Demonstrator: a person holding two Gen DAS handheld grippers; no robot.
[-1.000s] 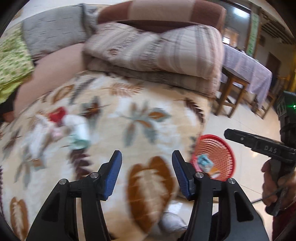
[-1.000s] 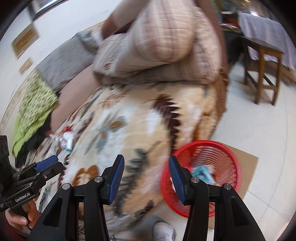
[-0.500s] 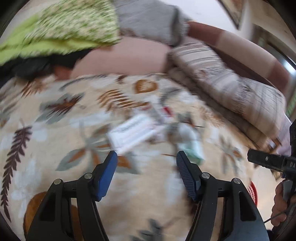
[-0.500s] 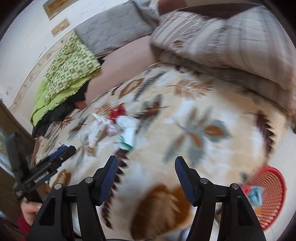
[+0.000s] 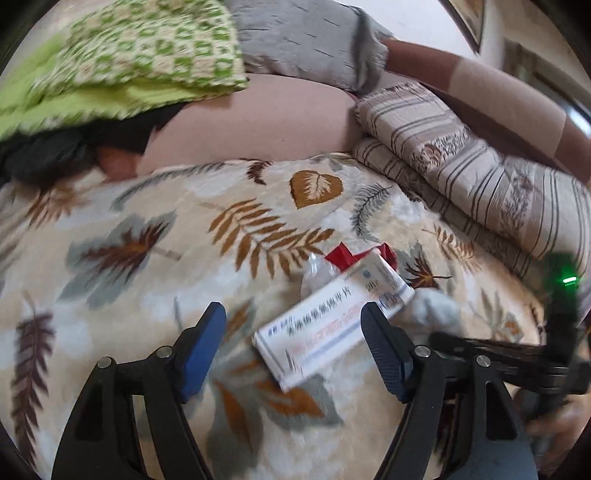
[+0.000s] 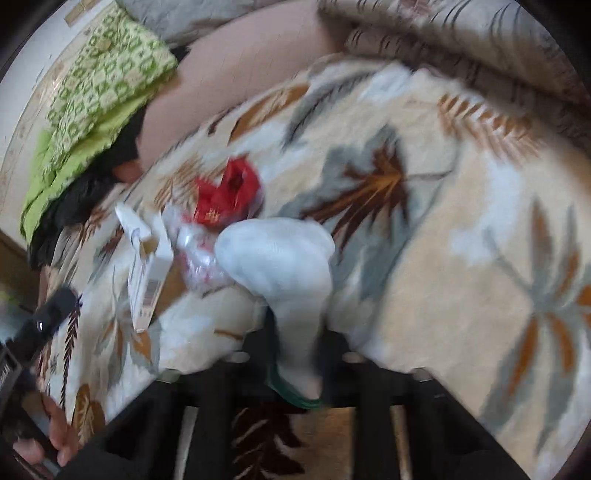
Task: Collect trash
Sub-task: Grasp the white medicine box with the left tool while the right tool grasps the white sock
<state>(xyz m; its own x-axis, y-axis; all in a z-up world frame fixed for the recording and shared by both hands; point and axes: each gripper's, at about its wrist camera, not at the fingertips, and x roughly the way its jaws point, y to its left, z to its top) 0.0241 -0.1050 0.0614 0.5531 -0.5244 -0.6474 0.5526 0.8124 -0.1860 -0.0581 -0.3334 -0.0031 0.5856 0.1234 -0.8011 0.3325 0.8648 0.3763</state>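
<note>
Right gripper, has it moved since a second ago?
Yes. The right gripper has swung away from the red basket, now out of view, across the leaf blanket to the trash pile, its fingers closing on a white wad.

Before you, a leaf-patterned blanket (image 5: pixel 155 236) covers the bed, bearing a white medicine box (image 5: pixel 332 317), red wrapper (image 6: pixel 229 192), clear plastic (image 6: pixel 199 258) and folded quilts (image 5: pixel 480 177).

You face a bed under a leaf-print blanket (image 5: pixel 155 229). A green quilt (image 5: pixel 122 55) and grey pillow (image 5: pixel 310 37) lie behind; striped quilts (image 5: pixel 461 166) are stacked on the right, against a white wall (image 5: pixel 417 18).
</note>
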